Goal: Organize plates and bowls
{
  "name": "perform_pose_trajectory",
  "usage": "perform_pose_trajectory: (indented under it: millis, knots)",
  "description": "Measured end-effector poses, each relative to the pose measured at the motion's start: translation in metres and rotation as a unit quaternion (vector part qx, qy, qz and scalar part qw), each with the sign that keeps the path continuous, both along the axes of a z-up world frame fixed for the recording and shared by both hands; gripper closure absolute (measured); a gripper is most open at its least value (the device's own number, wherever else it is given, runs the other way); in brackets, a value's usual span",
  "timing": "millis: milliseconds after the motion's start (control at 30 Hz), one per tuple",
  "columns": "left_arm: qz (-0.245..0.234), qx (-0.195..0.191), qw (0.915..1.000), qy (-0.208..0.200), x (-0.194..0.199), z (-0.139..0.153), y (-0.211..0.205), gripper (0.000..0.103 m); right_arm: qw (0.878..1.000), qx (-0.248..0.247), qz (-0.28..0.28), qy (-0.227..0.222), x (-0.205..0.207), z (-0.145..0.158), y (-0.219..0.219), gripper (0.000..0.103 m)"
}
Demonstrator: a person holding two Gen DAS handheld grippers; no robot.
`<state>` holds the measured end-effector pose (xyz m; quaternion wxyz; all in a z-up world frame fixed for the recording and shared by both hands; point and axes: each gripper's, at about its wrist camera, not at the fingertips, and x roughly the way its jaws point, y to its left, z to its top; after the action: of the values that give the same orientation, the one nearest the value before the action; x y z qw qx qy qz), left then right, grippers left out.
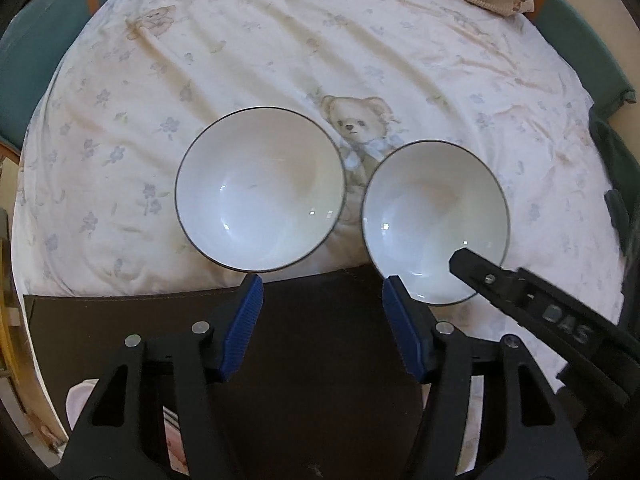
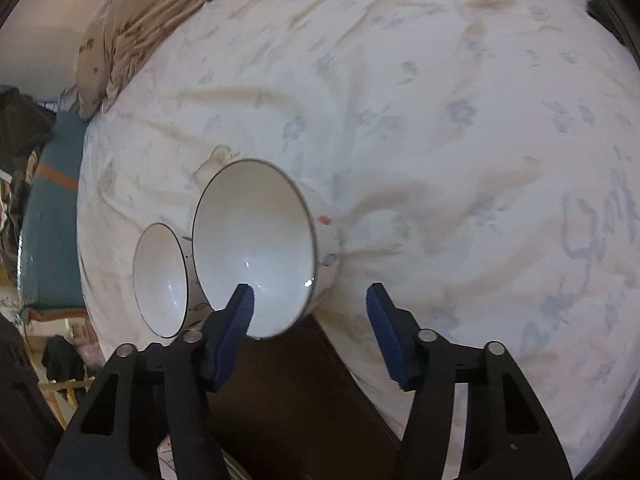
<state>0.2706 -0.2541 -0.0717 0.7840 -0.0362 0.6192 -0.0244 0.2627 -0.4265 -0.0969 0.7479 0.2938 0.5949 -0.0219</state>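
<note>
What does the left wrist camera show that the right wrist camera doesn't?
Only the left wrist view shows the teddy bear print and the right gripper's black finger reaching over the right bowl. Only the right wrist view shows blue patterning on the bowls' outer walls. Both show the two bowls, the left bowl included, the sheet and the brown mat.
</note>
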Motion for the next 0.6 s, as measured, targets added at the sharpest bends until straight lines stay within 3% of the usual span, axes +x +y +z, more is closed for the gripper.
perform_pose_trajectory:
  millis: [200,300,433,600]
  knots:
    - [0.015,0.003,0.9999,0.007,0.001,-0.002,0.015,0.044,1.000,0.000,0.009,0.026,0.009,-0.023,0.003,0.080]
    - [0.020,0.008,0.9998,0.004,-0.001,0.001,0.020,0.044,0.999,0.020,-0.006,0.028,0.006,-0.026,-0.008,0.083]
    - [0.016,0.012,0.9998,0.004,-0.007,0.007,0.022,0.044,0.999,0.014,0.015,0.029,-0.001,-0.023,-0.007,0.086]
    - [-0.012,0.025,0.9996,-0.006,-0.021,0.016,0.019,0.044,0.998,0.046,0.031,0.028,-0.014,-0.016,-0.018,0.088]
